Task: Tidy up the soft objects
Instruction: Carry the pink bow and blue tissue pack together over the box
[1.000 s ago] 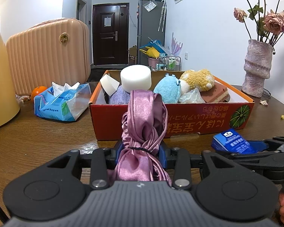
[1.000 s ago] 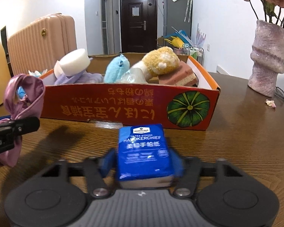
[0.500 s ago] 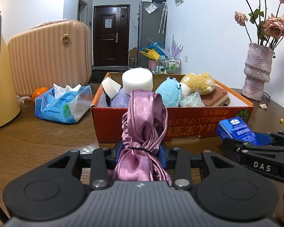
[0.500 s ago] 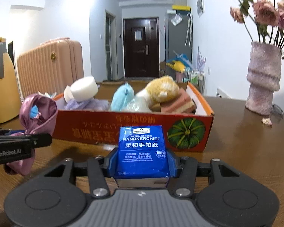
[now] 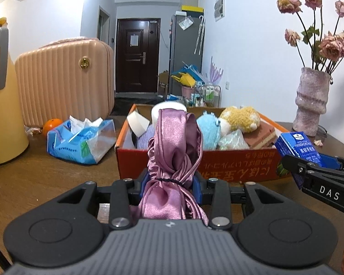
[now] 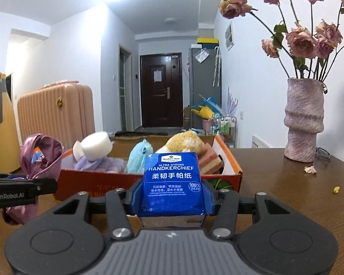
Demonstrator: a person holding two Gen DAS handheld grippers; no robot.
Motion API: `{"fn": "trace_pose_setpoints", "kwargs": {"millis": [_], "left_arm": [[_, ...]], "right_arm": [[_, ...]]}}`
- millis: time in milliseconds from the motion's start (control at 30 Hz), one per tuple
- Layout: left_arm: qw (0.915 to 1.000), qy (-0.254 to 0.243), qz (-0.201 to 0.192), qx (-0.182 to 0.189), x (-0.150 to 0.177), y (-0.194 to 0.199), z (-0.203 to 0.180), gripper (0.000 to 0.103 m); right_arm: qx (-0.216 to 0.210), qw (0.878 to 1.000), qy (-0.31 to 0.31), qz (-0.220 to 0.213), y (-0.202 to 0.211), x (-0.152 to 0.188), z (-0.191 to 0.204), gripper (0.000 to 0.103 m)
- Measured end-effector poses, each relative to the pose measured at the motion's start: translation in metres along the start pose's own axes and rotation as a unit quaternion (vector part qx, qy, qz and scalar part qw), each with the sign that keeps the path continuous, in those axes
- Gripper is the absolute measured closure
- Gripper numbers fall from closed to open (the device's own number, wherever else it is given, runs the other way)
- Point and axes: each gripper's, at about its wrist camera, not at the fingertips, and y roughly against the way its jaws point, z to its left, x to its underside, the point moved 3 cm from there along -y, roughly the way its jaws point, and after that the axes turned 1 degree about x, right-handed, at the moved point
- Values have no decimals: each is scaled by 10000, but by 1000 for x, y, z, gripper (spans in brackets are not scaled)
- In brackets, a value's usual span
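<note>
Fingers: left (image 5: 169, 181) clamped on satin pouch (image 5: 174, 151), upright; right (image 6: 173, 197) clamped on tissue pack (image 6: 172, 178), upright, above surface | surface (image 6: 286, 194): brown wood, box (image 5: 229, 167) just ahead | room: hallway, dark door (image 5: 135, 55)

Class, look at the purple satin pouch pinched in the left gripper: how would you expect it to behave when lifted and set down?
The purple satin pouch probably flops: its folds sag around the left gripper. Its sheen suggests it may slip. It looks light, so it would likely slump rather than stand.
</note>
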Motion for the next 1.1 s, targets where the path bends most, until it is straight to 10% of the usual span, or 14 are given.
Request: {"fn": "trace_pose_setpoints", "kwargs": {"millis": [1100], "left_arm": [[9963,468,-658,-302,-53,-51,-14,65]], "right_arm": [[168,9964,95,-820,-60,-32,21,52]]}}
